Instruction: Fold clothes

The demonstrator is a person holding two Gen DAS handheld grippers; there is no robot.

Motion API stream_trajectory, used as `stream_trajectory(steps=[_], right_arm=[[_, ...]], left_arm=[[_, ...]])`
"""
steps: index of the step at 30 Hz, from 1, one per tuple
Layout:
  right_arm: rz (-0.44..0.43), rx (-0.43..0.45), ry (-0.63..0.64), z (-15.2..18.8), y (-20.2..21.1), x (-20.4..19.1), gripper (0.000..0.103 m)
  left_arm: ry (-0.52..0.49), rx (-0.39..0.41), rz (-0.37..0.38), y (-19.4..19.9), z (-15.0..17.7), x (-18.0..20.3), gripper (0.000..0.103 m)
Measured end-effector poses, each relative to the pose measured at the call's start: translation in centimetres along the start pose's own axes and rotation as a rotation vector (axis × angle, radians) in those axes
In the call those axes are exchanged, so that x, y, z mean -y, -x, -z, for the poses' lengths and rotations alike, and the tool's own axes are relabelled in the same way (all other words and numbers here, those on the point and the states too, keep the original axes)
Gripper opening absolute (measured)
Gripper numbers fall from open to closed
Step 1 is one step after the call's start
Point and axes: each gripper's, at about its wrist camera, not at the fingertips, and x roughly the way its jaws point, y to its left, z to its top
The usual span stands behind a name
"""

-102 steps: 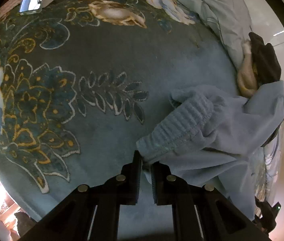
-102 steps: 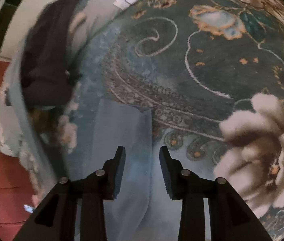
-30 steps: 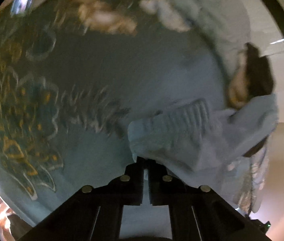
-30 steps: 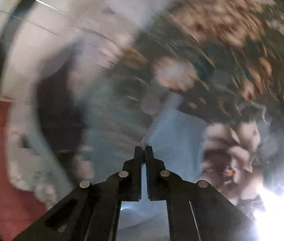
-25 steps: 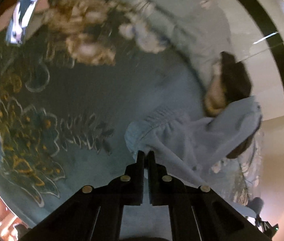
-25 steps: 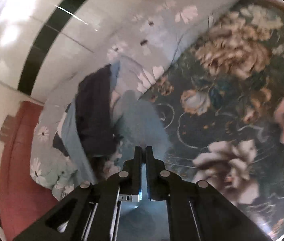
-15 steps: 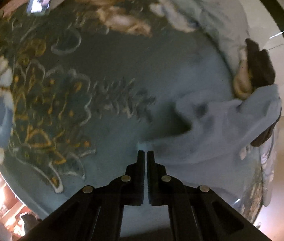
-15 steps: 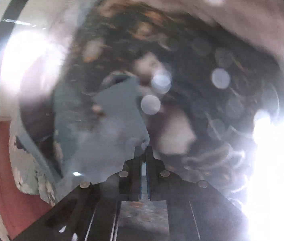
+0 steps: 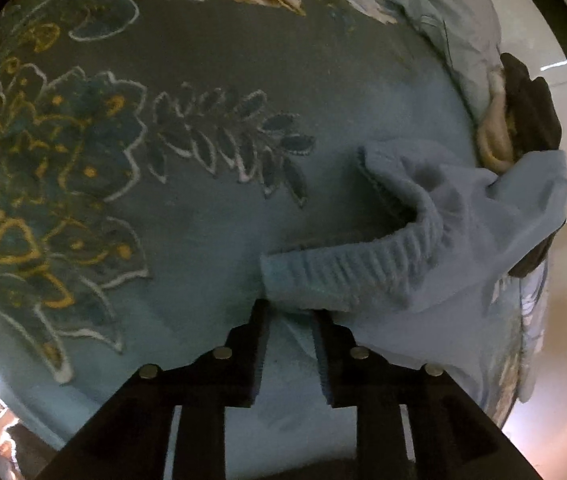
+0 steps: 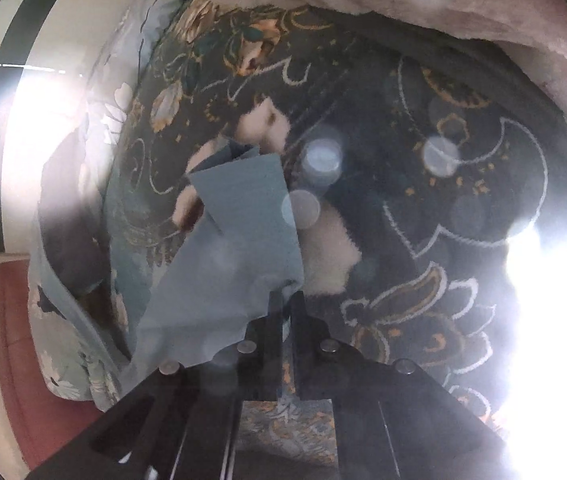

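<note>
Left tool (image 9: 289, 316) sits with its fingers apart at the ribbed waistband (image 9: 347, 268) of the blue pants (image 9: 463, 248) lying on the patterned blanket (image 9: 203, 60), likely letting that end settle; right tool (image 10: 286, 300) is pinched together on the pants' other end, lifted for folding, though glare hides much there
</note>
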Motion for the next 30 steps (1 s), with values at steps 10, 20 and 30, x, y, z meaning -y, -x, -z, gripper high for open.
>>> stream_trajectory(steps=[10, 20, 30], right_arm=[[-0.036, 0.017, 0.033, 0.2, 1.6, -1.1, 0.003], [0.009, -0.004, 0.105, 2.6, 2.1, 1.1, 0.003], [-0.018, 0.012, 0.19, 2.3, 2.7, -2.2, 0.004]], left_arm=[[0.094, 0.089, 0.06, 1.7, -1.5, 0.7, 0.005], [0.05, 0.221, 0.029, 7.5, -2.3, -1.7, 0.004], [0.115, 0.15, 0.062, 5.0, -1.8, -4.3, 0.006]])
